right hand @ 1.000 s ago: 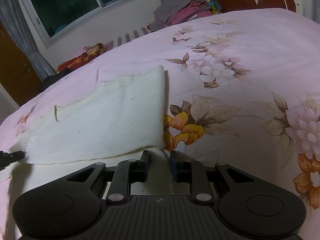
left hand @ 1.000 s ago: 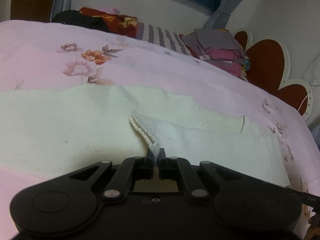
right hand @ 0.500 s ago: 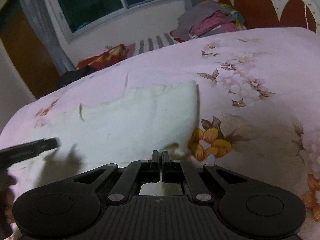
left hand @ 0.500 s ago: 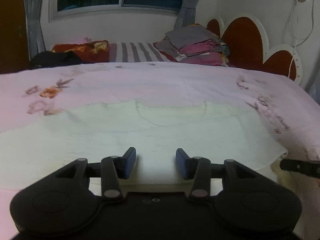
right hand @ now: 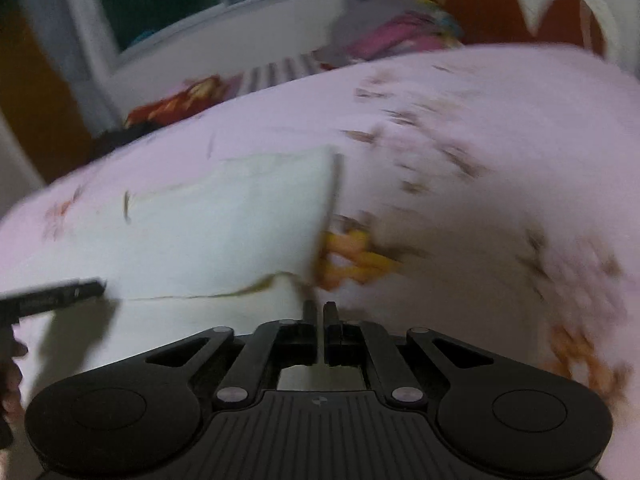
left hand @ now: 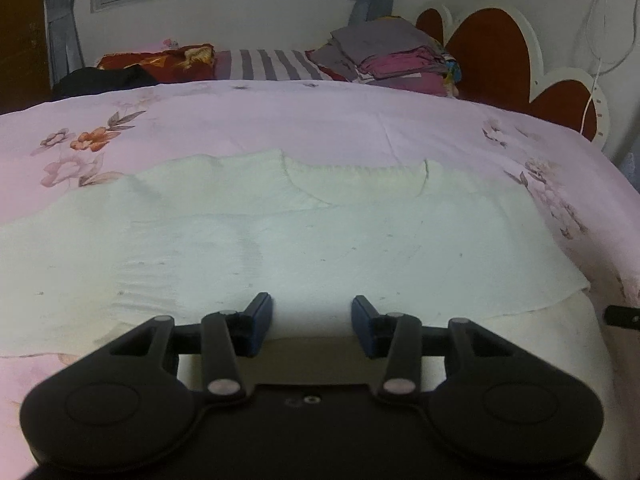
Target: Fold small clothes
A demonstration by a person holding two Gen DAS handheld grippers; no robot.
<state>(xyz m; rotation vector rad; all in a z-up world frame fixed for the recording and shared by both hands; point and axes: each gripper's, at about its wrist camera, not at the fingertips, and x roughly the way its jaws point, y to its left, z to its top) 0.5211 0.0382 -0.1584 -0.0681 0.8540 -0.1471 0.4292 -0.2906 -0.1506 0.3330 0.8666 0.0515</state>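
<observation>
A cream knit garment (left hand: pixel 280 240) lies flat on the pink floral bedspread (left hand: pixel 280 120), its neckline toward the far side and a folded layer across the near part. My left gripper (left hand: pixel 312 320) is open and empty just above the garment's near edge. In the blurred right wrist view the garment (right hand: pixel 208 232) lies to the left. My right gripper (right hand: pixel 319 312) is shut at the garment's near right corner; whether cloth is pinched between the pads is not clear. The left gripper's finger (right hand: pixel 52 298) shows at the left edge.
A stack of folded clothes (left hand: pixel 392 56) sits at the head of the bed by the red heart-shaped headboard (left hand: pixel 492 52). A striped pillow (left hand: pixel 276 64) and dark and red clothes (left hand: pixel 132 68) lie along the far edge under the window.
My left gripper let go of the garment's corner, opened, and now faces the flat garment. My right gripper closed at the near right corner and is moving, blurring its view.
</observation>
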